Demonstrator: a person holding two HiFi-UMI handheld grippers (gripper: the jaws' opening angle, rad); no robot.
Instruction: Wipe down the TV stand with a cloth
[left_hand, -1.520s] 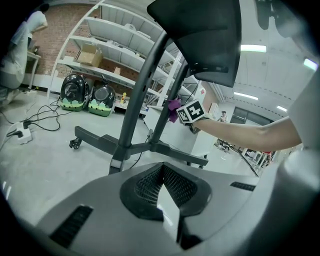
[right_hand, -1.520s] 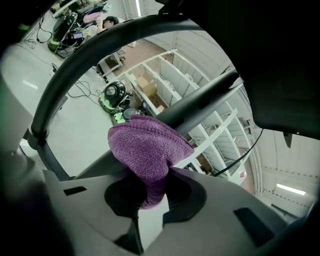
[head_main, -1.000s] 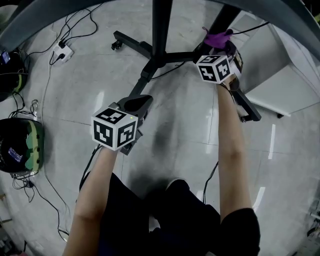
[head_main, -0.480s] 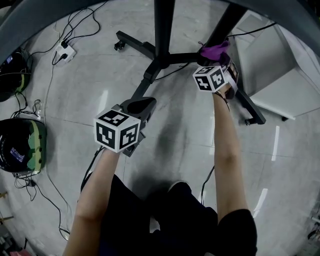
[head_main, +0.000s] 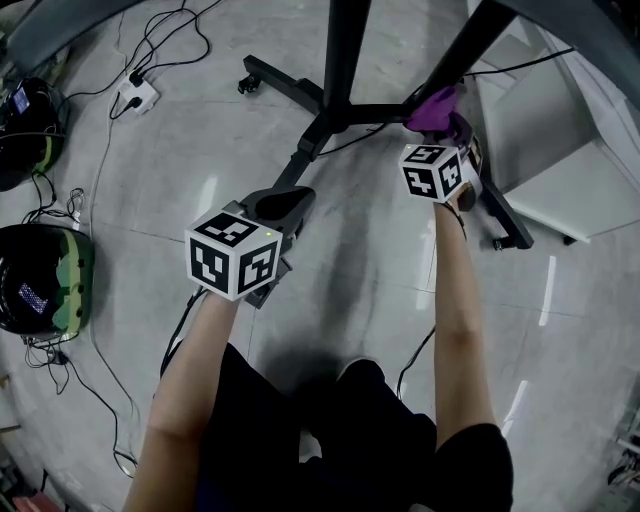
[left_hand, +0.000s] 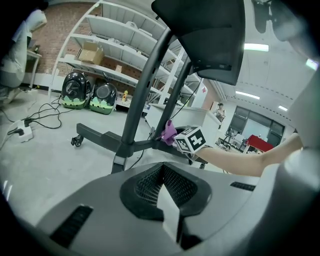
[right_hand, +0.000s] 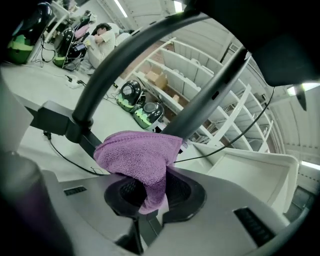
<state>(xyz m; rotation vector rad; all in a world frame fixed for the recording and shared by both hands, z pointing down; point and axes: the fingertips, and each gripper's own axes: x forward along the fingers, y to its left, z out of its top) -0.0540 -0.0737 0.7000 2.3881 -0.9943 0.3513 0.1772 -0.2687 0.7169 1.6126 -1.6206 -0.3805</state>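
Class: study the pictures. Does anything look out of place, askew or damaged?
Nothing stands out. The right gripper holds the purple cloth at the stand's slanted post; the left gripper is shut and empty. Cables trail loose across the floor.

A white power strip (head_main: 137, 97) trails cables (head_main: 170, 40) over the grey floor (head_main: 350, 290) near two black-and-green units (head_main: 45, 280); a cardboard box (left_hand: 91, 52) sits on white shelving (left_hand: 125, 37).

The cloth (right_hand: 137, 160) is seen as purple, the TV stand (head_main: 345, 50) as black. The marker cubes (head_main: 232, 255) are patterned in black-and-white squares. The floor (head_main: 150, 180) is shown pale grey, streaked with white reflections.
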